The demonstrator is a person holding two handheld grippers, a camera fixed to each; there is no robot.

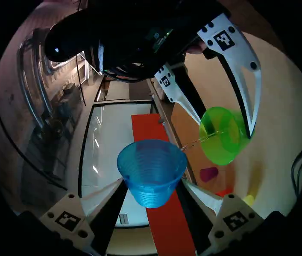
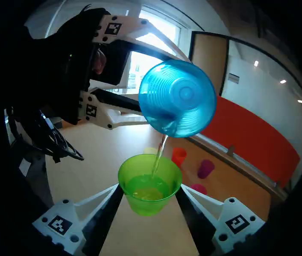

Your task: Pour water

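Green cup (image 2: pixel 150 187) sat nearest the lens in the right gripper view. It stood upright, mouth up and long axis vertical, part filled with water. Right gripper (image 2: pixel 150 193) was closed partway, with both fingers pressed against the cup's sides.

Blue cup (image 2: pixel 177 98) hung above the green cup without touching it and was tipped steeply. Its base faced the camera, its rim angled down toward the green cup, and its long axis lay well off vertical. A thin water stream (image 2: pixel 159 153) fell from its low lip into the green cup. Left gripper (image 2: pixel 166 91) clamped the blue cup between both white fingers, jaws set to the cup's width.

Beyond the cups, an orange cup (image 2: pixel 178 155) and a magenta cup (image 2: pixel 205 168) stood on the pale wooden table (image 2: pixel 104 145), well apart from both grippers. A red wall panel (image 2: pixel 257 136) ran behind the table.
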